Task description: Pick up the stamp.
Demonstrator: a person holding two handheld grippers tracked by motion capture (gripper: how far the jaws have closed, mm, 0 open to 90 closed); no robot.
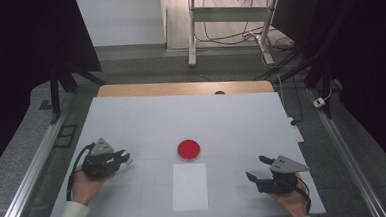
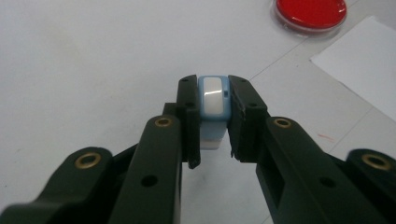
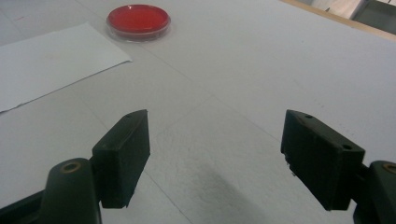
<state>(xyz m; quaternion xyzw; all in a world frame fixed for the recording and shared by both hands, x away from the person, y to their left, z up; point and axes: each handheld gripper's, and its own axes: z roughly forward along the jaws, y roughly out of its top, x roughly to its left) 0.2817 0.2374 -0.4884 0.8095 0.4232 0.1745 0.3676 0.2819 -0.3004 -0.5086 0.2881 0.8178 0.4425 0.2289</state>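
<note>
The white worktop (image 1: 146,121) carries a blank sheet of paper (image 1: 189,186) between the two tongs, with no writing readable on it. Just beyond the sheet sits a red-filled round dish (image 1: 188,149). The right tongs (image 1: 258,167) stand wide with nothing between them. The left tongs (image 1: 125,157) are clamped on a small blue-and-white block (image 2: 214,105), unlabelled.

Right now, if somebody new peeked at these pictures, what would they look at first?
Probably the bright red round dish in the middle of the white table, just beyond a white sheet of paper. Next, the left hand-held gripper, shut on a small blue-and-white block near the table's left side. The right hand-held gripper waits with its jaws wide open and nothing between them.
</note>
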